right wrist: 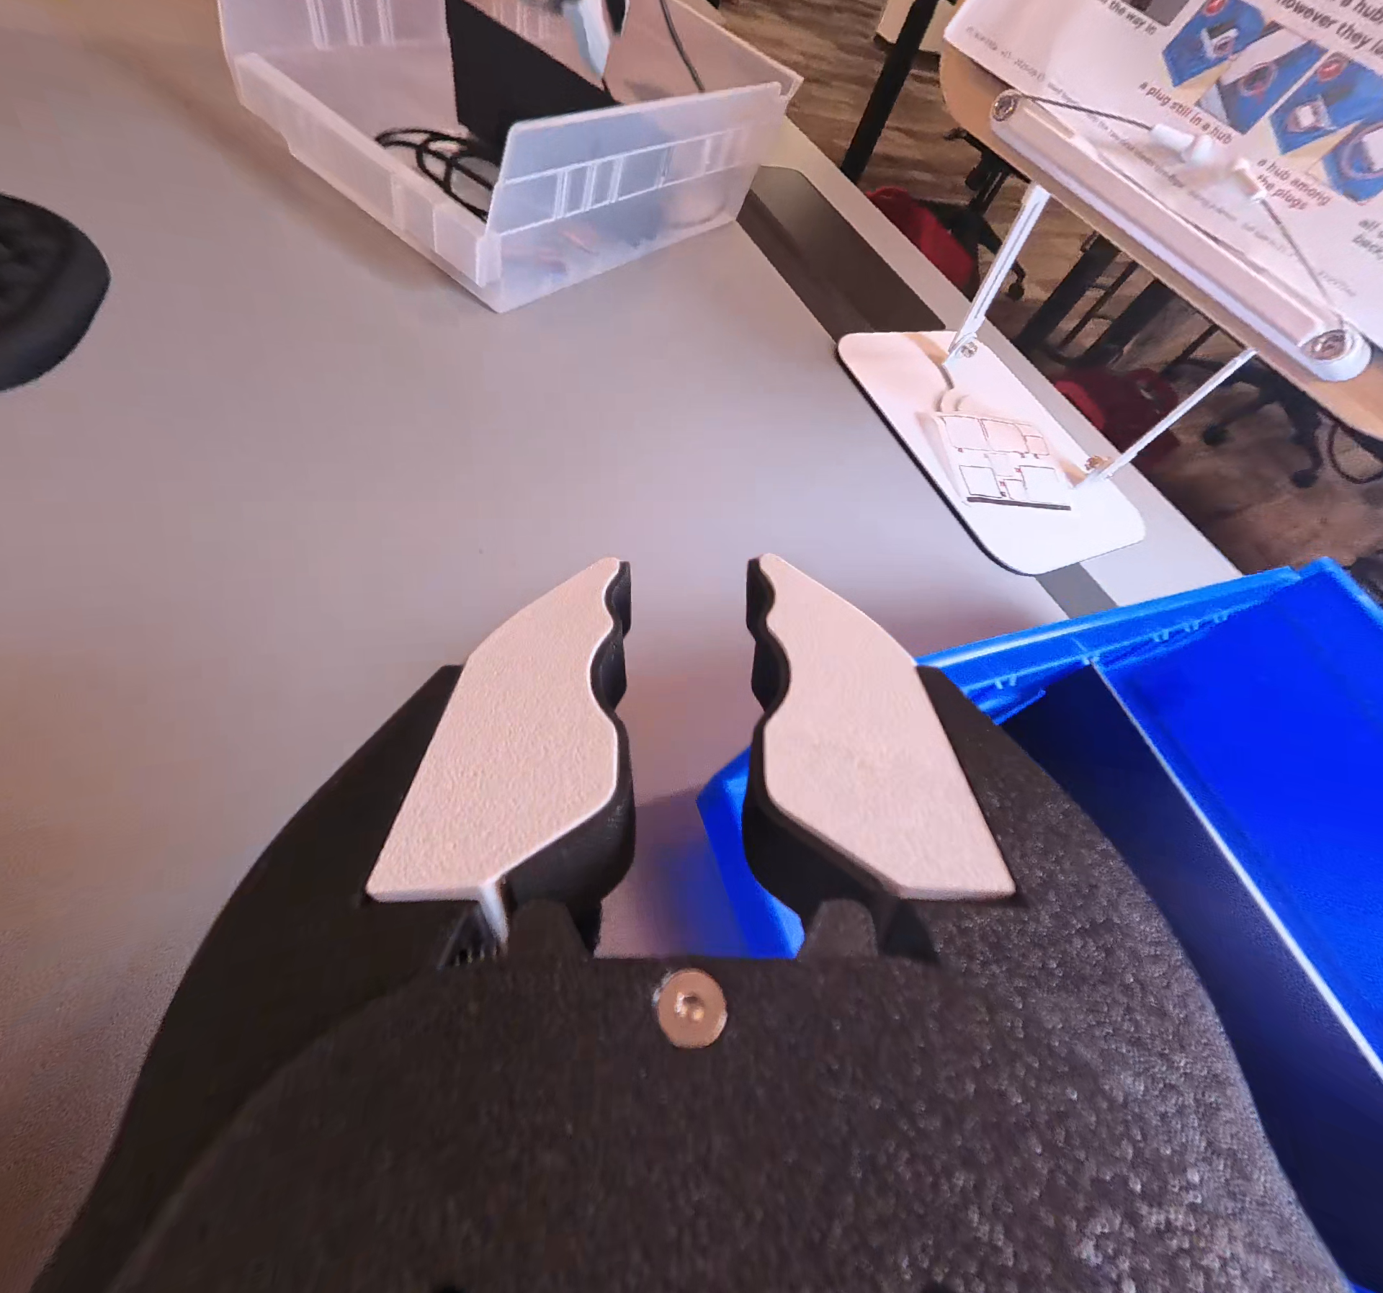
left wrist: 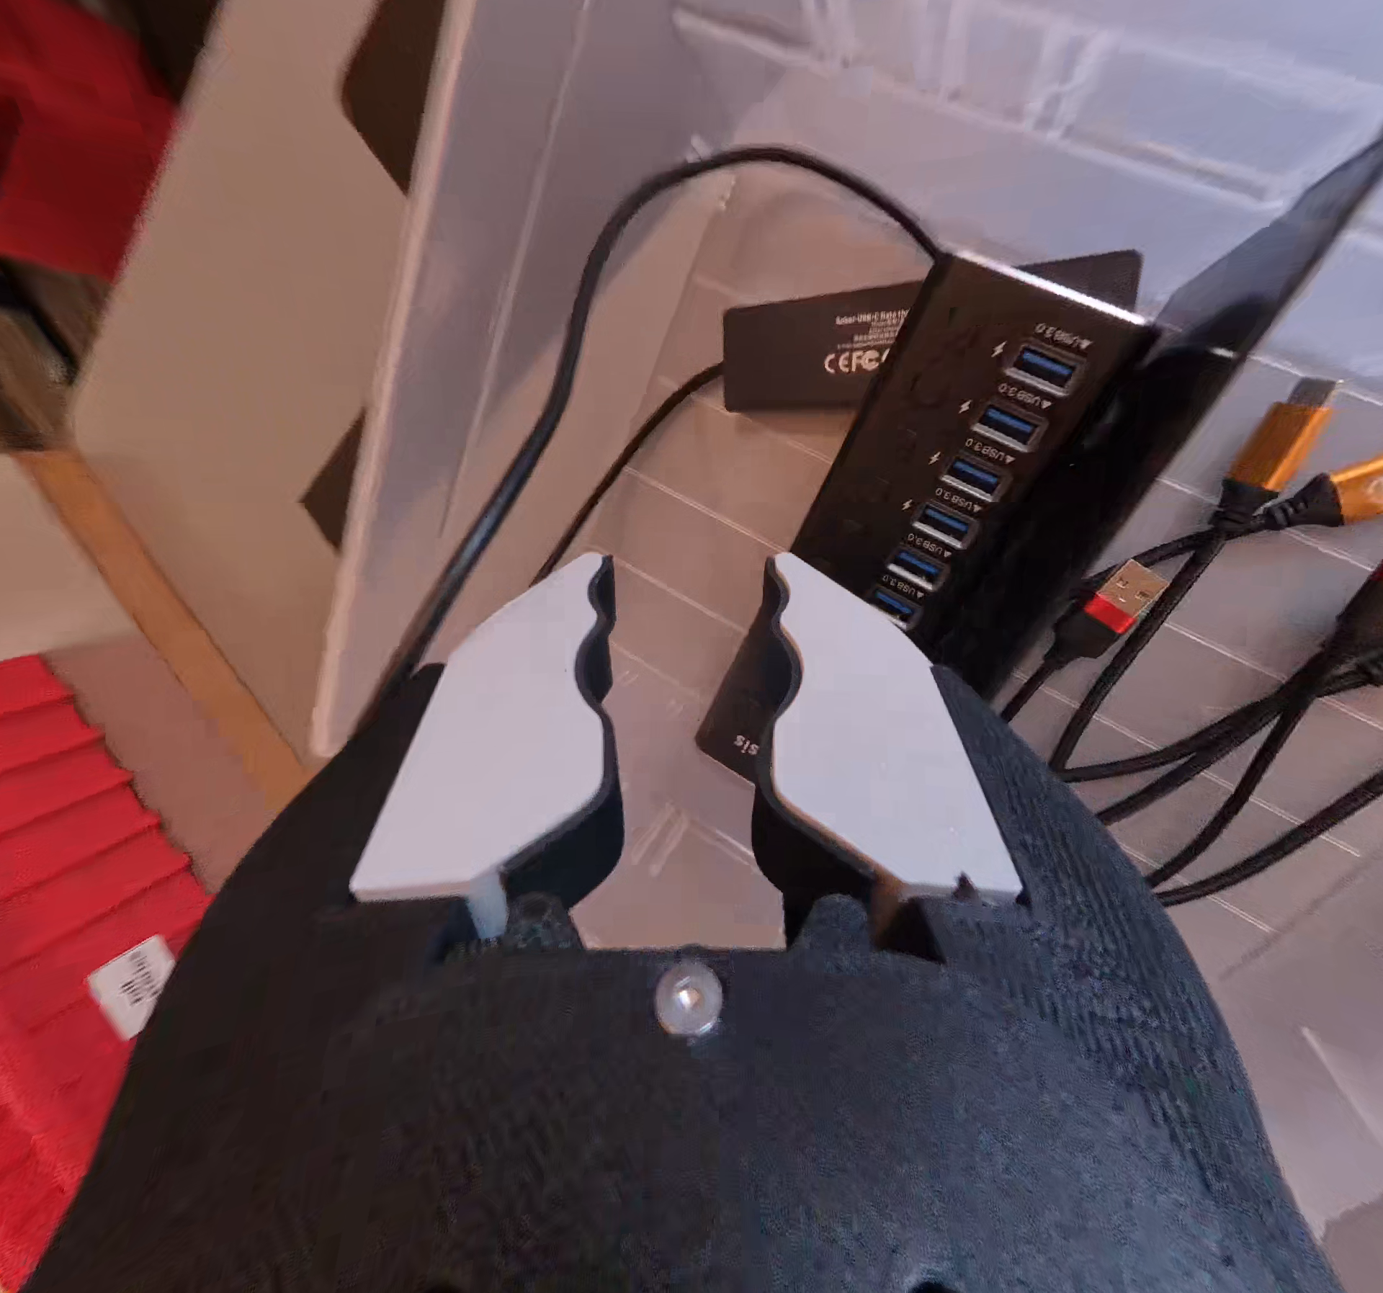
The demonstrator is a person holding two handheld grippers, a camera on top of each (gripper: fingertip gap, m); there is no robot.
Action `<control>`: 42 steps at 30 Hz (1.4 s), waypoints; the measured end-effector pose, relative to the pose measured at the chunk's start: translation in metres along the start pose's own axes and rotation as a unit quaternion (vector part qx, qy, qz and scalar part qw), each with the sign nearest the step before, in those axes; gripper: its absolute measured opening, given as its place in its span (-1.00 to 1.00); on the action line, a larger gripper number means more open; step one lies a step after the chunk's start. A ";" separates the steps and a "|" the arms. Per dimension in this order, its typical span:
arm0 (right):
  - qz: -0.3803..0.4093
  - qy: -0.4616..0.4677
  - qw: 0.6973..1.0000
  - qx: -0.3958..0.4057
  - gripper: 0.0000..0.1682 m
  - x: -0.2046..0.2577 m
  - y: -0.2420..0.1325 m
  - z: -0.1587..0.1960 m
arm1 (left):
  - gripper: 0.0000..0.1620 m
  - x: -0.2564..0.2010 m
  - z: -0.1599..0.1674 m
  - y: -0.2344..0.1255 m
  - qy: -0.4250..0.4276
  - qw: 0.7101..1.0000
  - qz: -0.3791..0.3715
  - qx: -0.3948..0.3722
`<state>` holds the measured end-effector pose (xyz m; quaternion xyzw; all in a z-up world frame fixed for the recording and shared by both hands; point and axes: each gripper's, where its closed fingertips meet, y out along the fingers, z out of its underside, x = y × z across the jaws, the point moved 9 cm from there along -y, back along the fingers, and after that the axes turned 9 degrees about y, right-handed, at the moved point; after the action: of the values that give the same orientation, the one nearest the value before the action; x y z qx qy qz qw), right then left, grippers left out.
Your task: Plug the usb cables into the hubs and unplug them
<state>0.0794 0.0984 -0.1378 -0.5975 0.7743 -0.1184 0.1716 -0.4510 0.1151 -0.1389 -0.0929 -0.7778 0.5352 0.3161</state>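
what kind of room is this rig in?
Likely an office or lab set up for data collection: a grey table holds a clear plastic bin of cables and hubs, a blue bin and an instruction sheet on a stand; more desks and chair legs stand on the floor behind.

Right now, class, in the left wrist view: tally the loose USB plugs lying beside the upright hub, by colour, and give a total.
orange plugs: 2
red plug: 1
Total: 3
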 end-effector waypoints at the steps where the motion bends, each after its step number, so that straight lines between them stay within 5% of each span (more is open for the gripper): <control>1: -0.002 0.010 1.000 -0.006 -0.64 0.001 0.000 0.001 | -0.52 0.000 -0.001 0.009 -0.003 0.999 0.029 0.011; 11: -0.014 0.061 0.998 -0.031 -0.66 0.016 -0.023 0.008 | -0.64 -0.008 -0.008 0.018 0.041 0.999 0.005 -0.003; 20: -0.018 0.065 0.997 -0.045 -0.66 0.026 -0.030 0.013 | -0.70 -0.016 -0.032 -0.046 0.120 0.987 -0.060 -0.084; 31: -0.026 0.096 0.993 -0.063 -0.66 0.031 -0.051 0.020 | -0.41 0.008 -0.038 0.045 0.082 0.992 0.092 0.024; 36: -0.028 0.138 0.987 -0.079 -0.66 0.024 -0.056 0.032 | -0.67 0.007 -0.046 0.065 0.071 0.985 0.156 0.021; 40: -0.031 0.145 0.986 -0.077 -0.66 0.021 -0.056 0.035 | -0.59 0.013 -0.046 0.068 0.038 0.984 0.176 0.002; 41: -0.031 0.145 0.986 -0.079 -0.66 0.021 -0.056 0.035 | -0.64 0.013 -0.046 0.069 0.035 0.986 0.164 -0.009; 42: -0.032 0.145 0.986 -0.079 -0.66 0.020 -0.055 0.034 | -0.90 0.014 -0.044 0.071 0.043 0.989 0.140 -0.007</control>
<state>0.1373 0.0654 -0.1505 -0.6101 0.7784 -0.1478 0.0059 -0.4495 0.1850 -0.1867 -0.2263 -0.7464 0.5642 0.2708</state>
